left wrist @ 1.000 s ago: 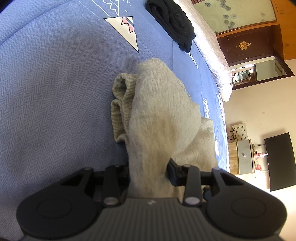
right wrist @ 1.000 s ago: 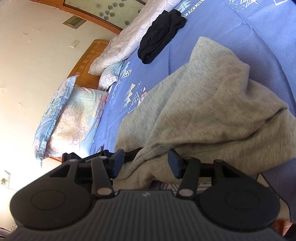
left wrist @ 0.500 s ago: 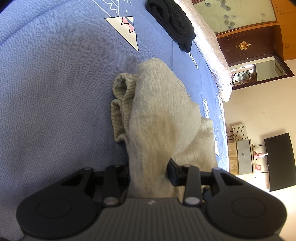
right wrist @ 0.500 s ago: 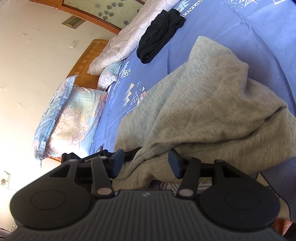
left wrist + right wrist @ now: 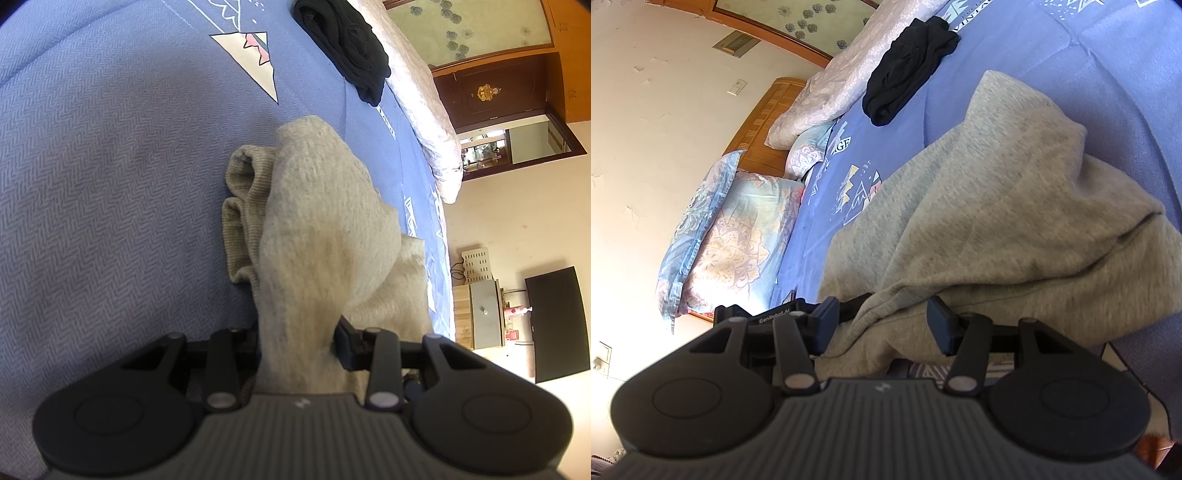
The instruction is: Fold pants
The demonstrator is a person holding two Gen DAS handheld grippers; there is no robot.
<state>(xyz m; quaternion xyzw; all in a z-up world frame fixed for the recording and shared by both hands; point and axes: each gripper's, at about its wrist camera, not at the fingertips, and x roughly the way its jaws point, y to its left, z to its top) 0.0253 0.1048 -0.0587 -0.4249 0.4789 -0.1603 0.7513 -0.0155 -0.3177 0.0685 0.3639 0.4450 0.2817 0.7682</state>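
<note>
The grey pants (image 5: 325, 229) lie bunched on the blue bedspread (image 5: 110, 184). In the left wrist view a thick fold of them rises into my left gripper (image 5: 299, 343), whose fingers are closed on the cloth, with the ribbed cuffs (image 5: 243, 206) lying to the left. In the right wrist view the pants (image 5: 997, 206) spread wide on the bedspread (image 5: 1071, 48). My right gripper (image 5: 882, 325) has cloth between its fingers, which stand well apart, the cloth draped loosely between them.
A black garment (image 5: 347, 48) lies further up the bed, and shows in the right wrist view (image 5: 908, 70). Pillows (image 5: 727, 236) and a wooden headboard (image 5: 764, 122) stand at the head. A pale quilt (image 5: 424, 107) runs along the far side. A door (image 5: 491, 92) and a dark screen (image 5: 554, 325) are beyond.
The right wrist view has shifted slightly, so the pants and black garment sit a little higher. The left gripper and its fold have not moved.
</note>
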